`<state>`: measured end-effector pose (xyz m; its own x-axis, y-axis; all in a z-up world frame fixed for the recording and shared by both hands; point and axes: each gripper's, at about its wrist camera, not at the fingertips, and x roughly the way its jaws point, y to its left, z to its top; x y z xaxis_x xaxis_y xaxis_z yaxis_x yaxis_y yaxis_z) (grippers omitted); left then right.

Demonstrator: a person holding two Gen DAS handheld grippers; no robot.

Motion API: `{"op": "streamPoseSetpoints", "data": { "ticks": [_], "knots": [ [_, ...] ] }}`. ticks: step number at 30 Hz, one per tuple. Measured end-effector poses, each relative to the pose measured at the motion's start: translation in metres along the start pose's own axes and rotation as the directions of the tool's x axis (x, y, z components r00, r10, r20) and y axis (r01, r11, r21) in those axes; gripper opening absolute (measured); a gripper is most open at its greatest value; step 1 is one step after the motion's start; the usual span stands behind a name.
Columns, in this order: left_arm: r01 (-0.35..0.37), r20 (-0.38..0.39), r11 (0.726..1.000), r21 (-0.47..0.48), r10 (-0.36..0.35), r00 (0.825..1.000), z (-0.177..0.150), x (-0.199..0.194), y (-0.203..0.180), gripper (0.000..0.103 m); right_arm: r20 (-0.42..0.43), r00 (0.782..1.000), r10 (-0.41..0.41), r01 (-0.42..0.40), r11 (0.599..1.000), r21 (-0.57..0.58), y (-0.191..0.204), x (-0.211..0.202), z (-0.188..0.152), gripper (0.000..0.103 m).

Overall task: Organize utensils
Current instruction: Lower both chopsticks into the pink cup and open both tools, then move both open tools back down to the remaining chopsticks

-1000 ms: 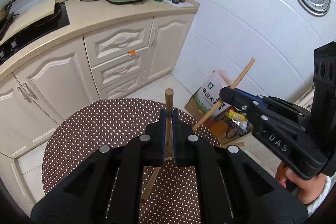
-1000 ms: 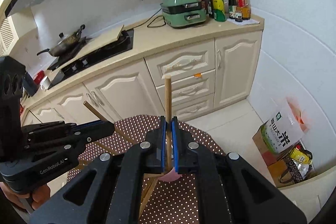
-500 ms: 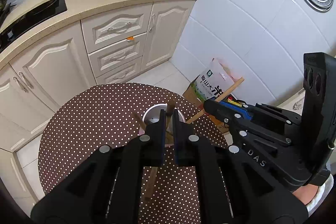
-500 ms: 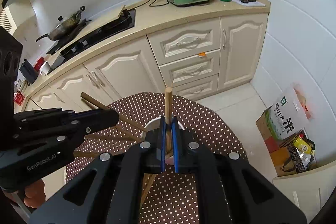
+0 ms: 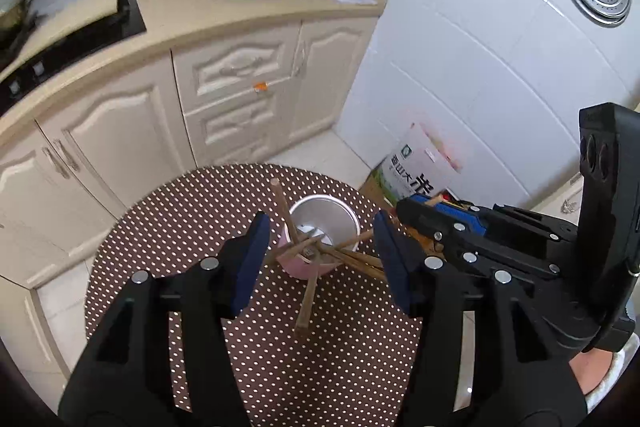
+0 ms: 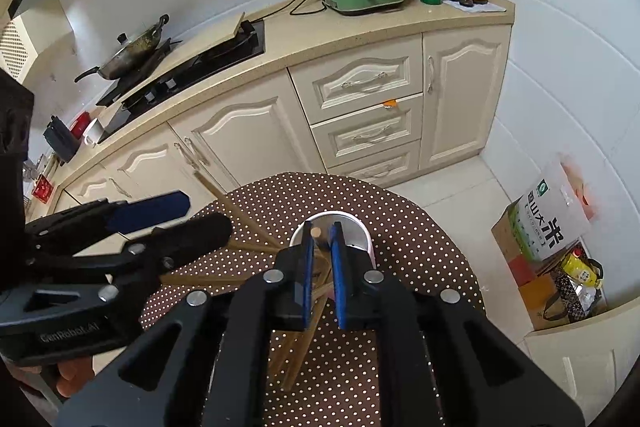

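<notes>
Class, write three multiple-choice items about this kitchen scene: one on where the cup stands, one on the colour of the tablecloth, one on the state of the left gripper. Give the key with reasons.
1. Where does the cup stand?
A. on the dotted table
B. on the countertop
C. on the floor

2. What colour is the tablecloth?
A. plain green
B. brown with white dots
C. red striped

3. How is the left gripper?
A. shut on a chopstick
B. out of view
C. open

Key: 1 A, the cup sits on the round table; 2 B, white dots cover brown cloth; 3 C, its blue fingers stand wide apart on either side of the cup.
</notes>
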<state>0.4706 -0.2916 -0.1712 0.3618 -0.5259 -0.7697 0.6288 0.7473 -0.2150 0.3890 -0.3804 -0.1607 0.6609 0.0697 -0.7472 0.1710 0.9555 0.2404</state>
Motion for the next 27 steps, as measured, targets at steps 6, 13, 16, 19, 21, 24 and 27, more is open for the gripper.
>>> {"op": "streamPoseSetpoints", "data": {
  "ticks": [6, 13, 16, 19, 21, 24, 27],
  "knots": [
    [-0.011, 0.044, 1.0, 0.003, 0.011, 0.999, -0.003, -0.024, -0.002, 0.054, 0.05, 0.999, -0.006, 0.006, 1.0, -0.004, 0.012, -0.023, -0.003, 0.016],
    [-0.033, 0.111, 0.999, -0.014, 0.034, 0.993, -0.019, -0.063, 0.002, 0.057, 0.122, 0.992, -0.004, 0.008, 0.999, -0.032, 0.034, -0.056, -0.01, 0.021],
    [-0.042, 0.137, 0.999, -0.023, 0.045, 0.99, -0.028, -0.081, 0.005, 0.059, 0.146, 0.989, 0.004, 0.003, 0.999, -0.047, 0.046, -0.069, -0.016, 0.022],
    [-0.063, 0.166, 0.997, -0.034, 0.068, 0.984, -0.039, -0.101, 0.009, 0.064, 0.168, 0.986, 0.019, -0.008, 0.998, -0.062, 0.06, -0.081, -0.022, 0.024],
    [-0.073, 0.18, 0.996, -0.042, 0.08, 0.98, -0.048, -0.114, 0.012, 0.066, 0.176, 0.984, 0.03, -0.017, 0.997, -0.074, 0.068, -0.089, -0.029, 0.025],
    [-0.096, 0.194, 0.994, -0.058, 0.105, 0.975, -0.066, -0.136, 0.017, 0.068, 0.181, 0.982, 0.051, -0.034, 0.995, -0.094, 0.084, -0.099, -0.039, 0.027],
    [-0.116, 0.201, 0.99, -0.074, 0.129, 0.971, -0.082, -0.153, 0.022, 0.07, 0.179, 0.981, 0.069, -0.05, 0.993, -0.111, 0.099, -0.104, -0.05, 0.027]
  ]
}}
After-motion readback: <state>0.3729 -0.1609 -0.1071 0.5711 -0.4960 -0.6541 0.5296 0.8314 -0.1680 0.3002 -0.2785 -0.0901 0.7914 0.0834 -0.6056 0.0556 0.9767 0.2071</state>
